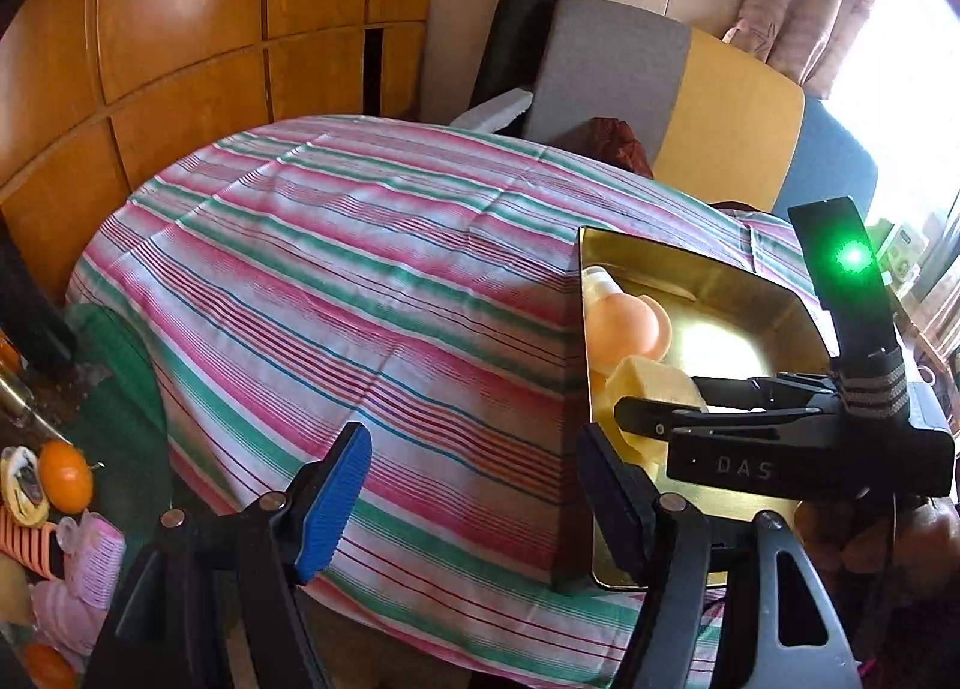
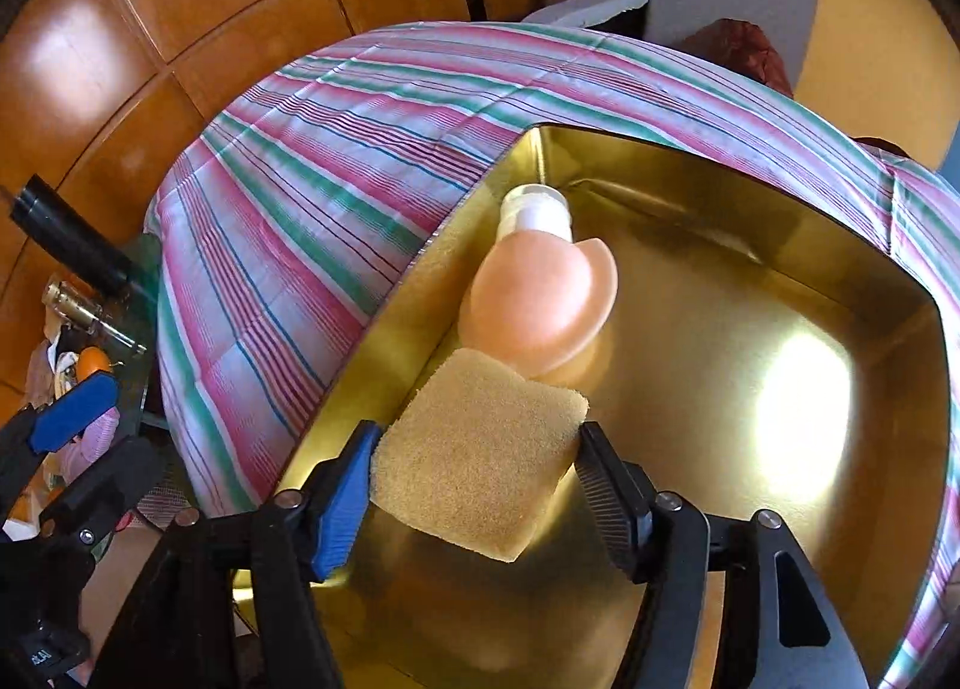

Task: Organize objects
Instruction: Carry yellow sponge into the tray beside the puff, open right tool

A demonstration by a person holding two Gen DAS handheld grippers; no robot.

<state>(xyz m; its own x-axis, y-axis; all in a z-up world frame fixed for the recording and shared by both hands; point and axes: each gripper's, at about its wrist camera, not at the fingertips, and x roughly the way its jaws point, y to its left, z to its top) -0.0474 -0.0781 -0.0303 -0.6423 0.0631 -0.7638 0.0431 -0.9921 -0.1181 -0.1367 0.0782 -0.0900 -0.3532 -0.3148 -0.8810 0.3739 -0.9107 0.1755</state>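
Left wrist view: the gold tray [image 1: 708, 275] is partly blocked by the right gripper [image 1: 660, 416], and the sponge [image 1: 645, 383] mostly hides behind it. Bottom left, the clutter [image 1: 78, 557] runs off the frame edge. Right wrist view: glare blows out the tray floor [image 2: 798, 413].

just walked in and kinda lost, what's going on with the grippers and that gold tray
A person is tidying small items into a gold tray on the striped tablecloth. The right hand-held gripper has a yellow sponge between its fingers, low inside the tray and right beside a peach-coloured bottle lying there. The left hand-held gripper is open and holds nothing, hovering near the tray's left edge. More clutter, including an orange, sits off to the left.
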